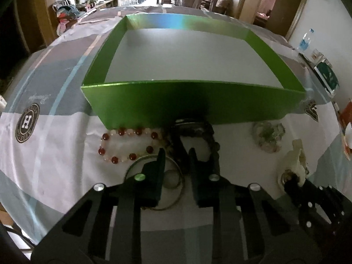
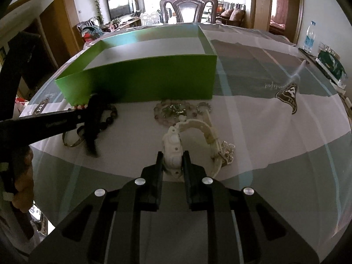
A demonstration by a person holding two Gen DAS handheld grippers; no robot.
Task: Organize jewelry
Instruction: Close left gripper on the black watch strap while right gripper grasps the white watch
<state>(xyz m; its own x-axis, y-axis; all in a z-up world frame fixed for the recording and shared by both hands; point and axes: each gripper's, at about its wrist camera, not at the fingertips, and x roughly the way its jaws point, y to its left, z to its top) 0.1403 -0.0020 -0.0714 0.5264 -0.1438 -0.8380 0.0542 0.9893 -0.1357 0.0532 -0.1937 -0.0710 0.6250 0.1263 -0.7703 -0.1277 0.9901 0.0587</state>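
A green open box [image 1: 154,105] with a grey floor stands on the cloth-covered table; it also shows in the right wrist view [image 2: 140,81]. In front of it lie a red and white bead bracelet [image 1: 123,145], a dark bead bracelet [image 1: 198,132], a thin metal bangle [image 1: 173,171] and a clear crystal bracelet [image 1: 268,136]. My left gripper [image 1: 177,154] is open, its fingers astride the dark bracelet and bangle. My right gripper [image 2: 172,155] is shut on a white carved bracelet [image 2: 193,127], also seen in the left wrist view [image 1: 294,165].
The patterned tablecloth [image 2: 264,132] covers a round table. A water bottle [image 2: 310,36] and a dark green box [image 2: 332,68] stand at the right edge. A dark wooden chair [image 2: 189,6] is behind the table. A small ring [image 2: 204,105] lies by the crystal bracelet [image 2: 173,111].
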